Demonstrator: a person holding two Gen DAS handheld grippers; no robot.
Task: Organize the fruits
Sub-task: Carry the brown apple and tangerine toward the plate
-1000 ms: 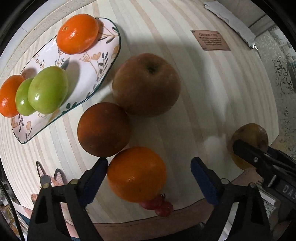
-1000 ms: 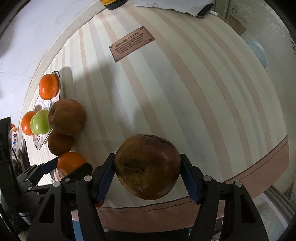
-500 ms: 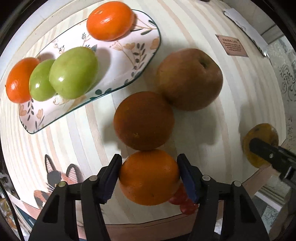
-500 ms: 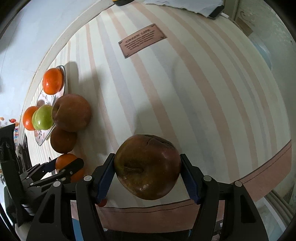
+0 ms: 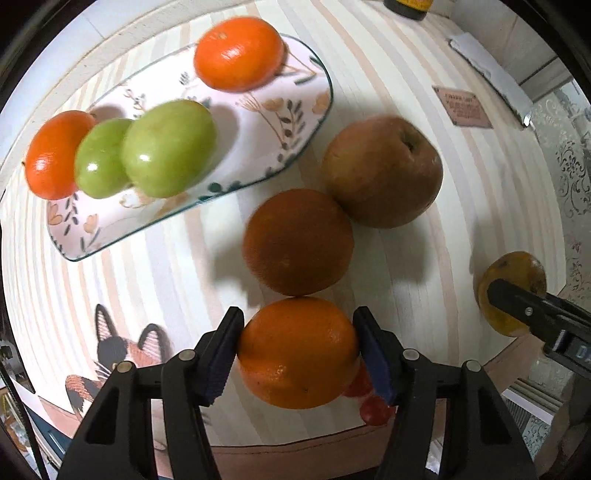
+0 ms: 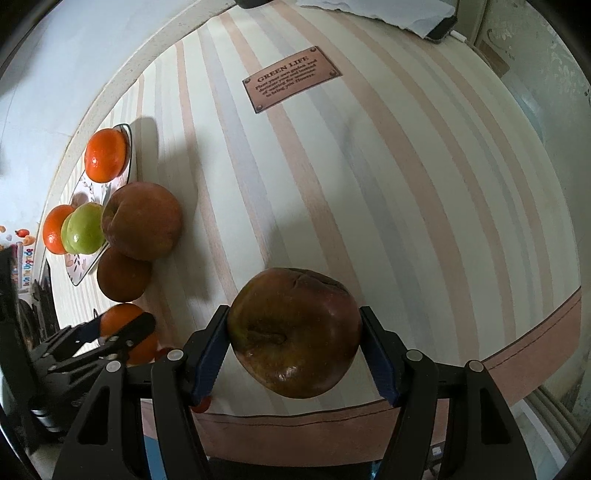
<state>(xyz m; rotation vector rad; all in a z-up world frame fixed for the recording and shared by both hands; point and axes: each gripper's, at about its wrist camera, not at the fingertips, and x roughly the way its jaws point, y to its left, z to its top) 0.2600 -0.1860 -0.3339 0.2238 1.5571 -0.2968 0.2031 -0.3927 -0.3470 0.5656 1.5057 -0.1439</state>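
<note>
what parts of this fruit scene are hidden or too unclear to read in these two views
- Small red fruits, left wrist view: mostly hidden behind the orange and the left tool; kind and count unclear.
- Plaque, left wrist view: text too small to read.
- Plate, right wrist view: largely covered by fruit and the brown apple.
- Dark fruit in the right tool: its underside, and whether it touches the table, is hidden.
- Dark object, left wrist view: cut off by the top edge.

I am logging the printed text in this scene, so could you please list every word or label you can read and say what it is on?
"GREEN LIFE": heading on the brown plaque on the striped tablecloth.
Smaller lines under that heading: too small to read reliably.
Colourful vertical lettering at the left edge of the right wrist view: too blurred.
White letters on the right gripper's body: cut off.
</note>
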